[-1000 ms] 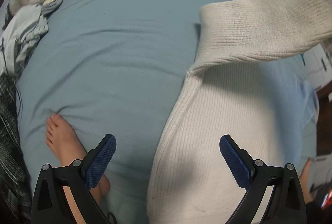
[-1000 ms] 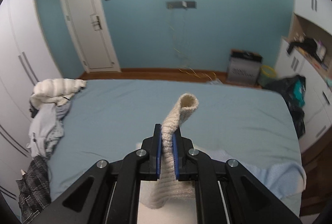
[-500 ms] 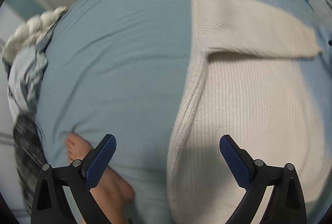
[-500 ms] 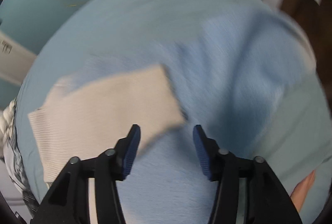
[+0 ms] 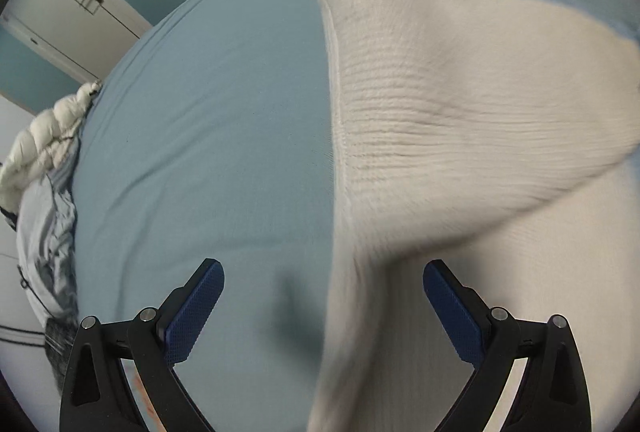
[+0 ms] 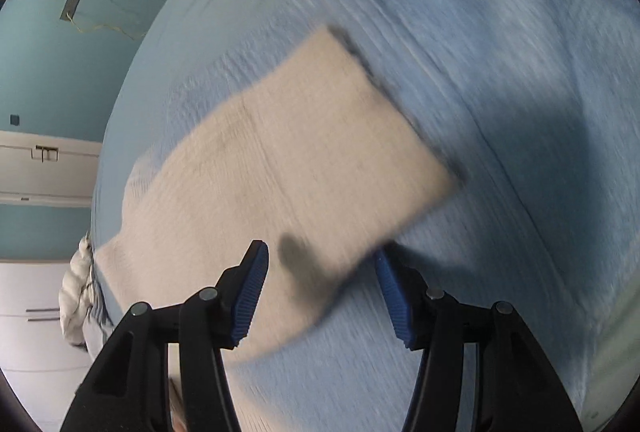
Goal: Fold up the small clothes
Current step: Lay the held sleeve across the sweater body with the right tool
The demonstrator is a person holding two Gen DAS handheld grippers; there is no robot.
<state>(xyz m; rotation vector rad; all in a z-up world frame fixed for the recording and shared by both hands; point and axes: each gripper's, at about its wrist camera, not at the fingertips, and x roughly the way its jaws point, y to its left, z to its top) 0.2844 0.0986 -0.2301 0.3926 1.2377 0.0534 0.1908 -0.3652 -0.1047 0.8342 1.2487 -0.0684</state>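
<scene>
A cream ribbed sweater [image 5: 460,152] lies on the blue bed sheet [image 5: 200,132], with one sleeve folded across its body. My left gripper [image 5: 324,308] hangs open just above the sweater's left edge, its pads touching nothing. In the right wrist view the folded sleeve [image 6: 300,160] lies flat and blurred on a light blue fleecy garment [image 6: 500,112]. My right gripper [image 6: 320,288] hovers over the sleeve's near corner. Its jaws are closing, the corner shows between them, and the pads do not press on it.
A pile of white and grey clothes [image 5: 44,160] sits at the bed's left edge, also seen as a white bundle [image 6: 78,284]. A white door [image 5: 72,28] and teal wall stand beyond the bed. Bare sheet lies left of the sweater.
My right gripper let go of the sleeve, dropped toward the bed and rolled; the sleeve now lies flat. My left gripper sank closer to the sweater's edge, and the person's foot left view.
</scene>
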